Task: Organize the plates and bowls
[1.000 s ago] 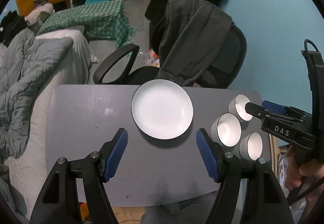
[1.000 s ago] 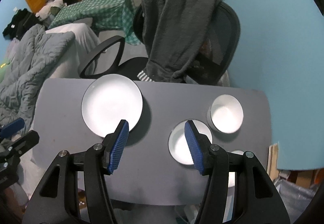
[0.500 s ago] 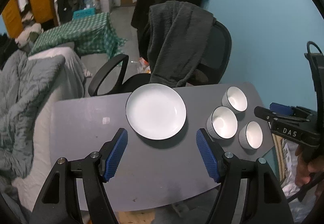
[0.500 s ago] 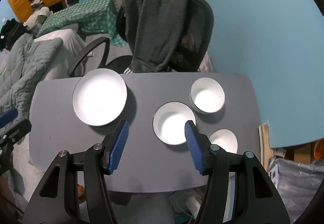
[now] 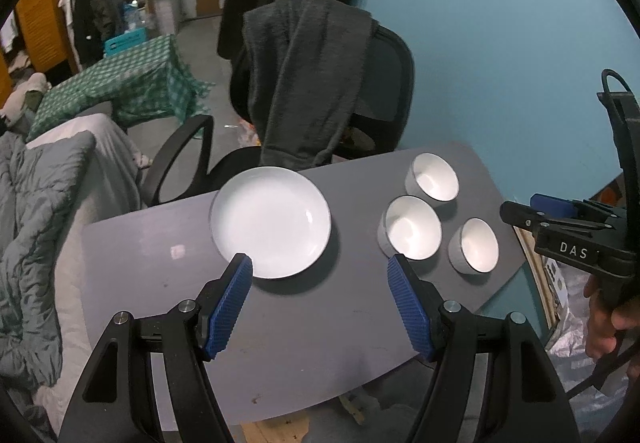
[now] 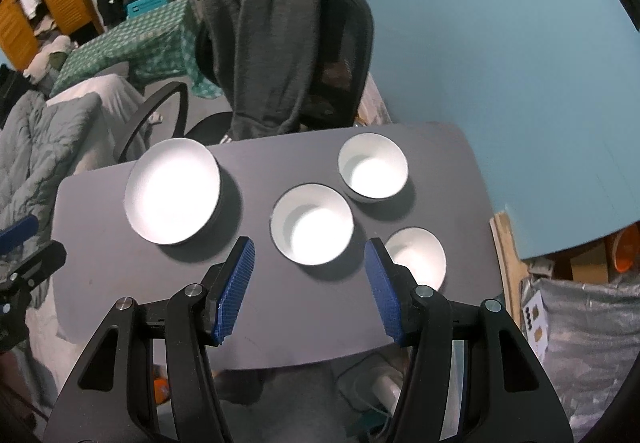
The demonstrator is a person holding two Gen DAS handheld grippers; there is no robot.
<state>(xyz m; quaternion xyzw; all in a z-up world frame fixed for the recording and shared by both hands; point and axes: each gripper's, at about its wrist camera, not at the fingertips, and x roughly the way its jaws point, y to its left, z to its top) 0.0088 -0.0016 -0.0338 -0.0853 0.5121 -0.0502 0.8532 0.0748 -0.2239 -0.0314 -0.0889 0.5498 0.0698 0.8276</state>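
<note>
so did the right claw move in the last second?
Yes. In the left wrist view the right claw has pulled off the far bowl it overlapped and now sits beyond the table edge.

near bowl (image 6: 420,255) part-hidden by right gripper (image 6: 310,295) | left gripper (image 6: 24,243) cut off

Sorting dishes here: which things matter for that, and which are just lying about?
For the job: plate; large bowl; far bowl; near bowl; table.
Lying about: chair; grey garment; quilt.
</note>
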